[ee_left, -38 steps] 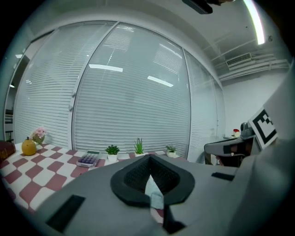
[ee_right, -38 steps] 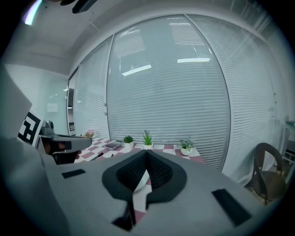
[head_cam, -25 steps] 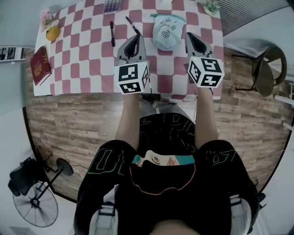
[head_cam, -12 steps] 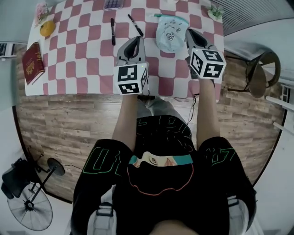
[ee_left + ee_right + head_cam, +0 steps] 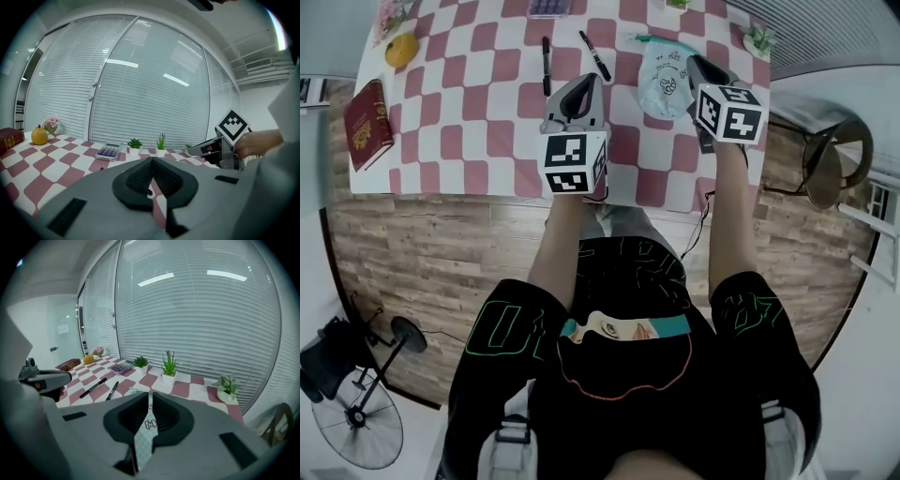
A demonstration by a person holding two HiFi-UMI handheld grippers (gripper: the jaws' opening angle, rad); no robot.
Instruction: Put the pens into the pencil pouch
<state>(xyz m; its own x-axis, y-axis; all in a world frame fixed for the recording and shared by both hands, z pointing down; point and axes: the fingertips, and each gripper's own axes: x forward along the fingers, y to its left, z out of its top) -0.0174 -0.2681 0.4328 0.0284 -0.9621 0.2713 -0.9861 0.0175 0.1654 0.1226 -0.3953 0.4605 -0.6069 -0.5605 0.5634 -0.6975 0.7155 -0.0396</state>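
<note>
Both tongs are hovering over the checked surface (image 5: 469, 122), and neither is carrying anything. The left tongs (image 5: 584, 84) are sitting pressed fully together, with only the surface showing past their tips. The right tongs (image 5: 699, 66) are standing all but closed, with a thin slit between the pads. The pouch (image 5: 664, 80) is showing through that slit, lying below and ahead of them rather than being pinched. Seen from the head, the pouch is lying between the two tongs, close against the left side of the right pair. Whether they are touching it I cannot tell, nor whether its mouth is open. Two pens are lying flat outside it: the straight pen (image 5: 547, 66) just left of the left tongs' tips, and the slanted pen (image 5: 594, 54) just ahead of those tips, angling toward the pouch.

By my reading the job is sitting at its opening step, with no pen picked up and none inside the pouch. The next move is calling for both pairs to spread first. The right pair would then be pinching the pouch's edge to steady or open it, and the left pair dipping onto the nearer pen and closing across its barrel
</note>
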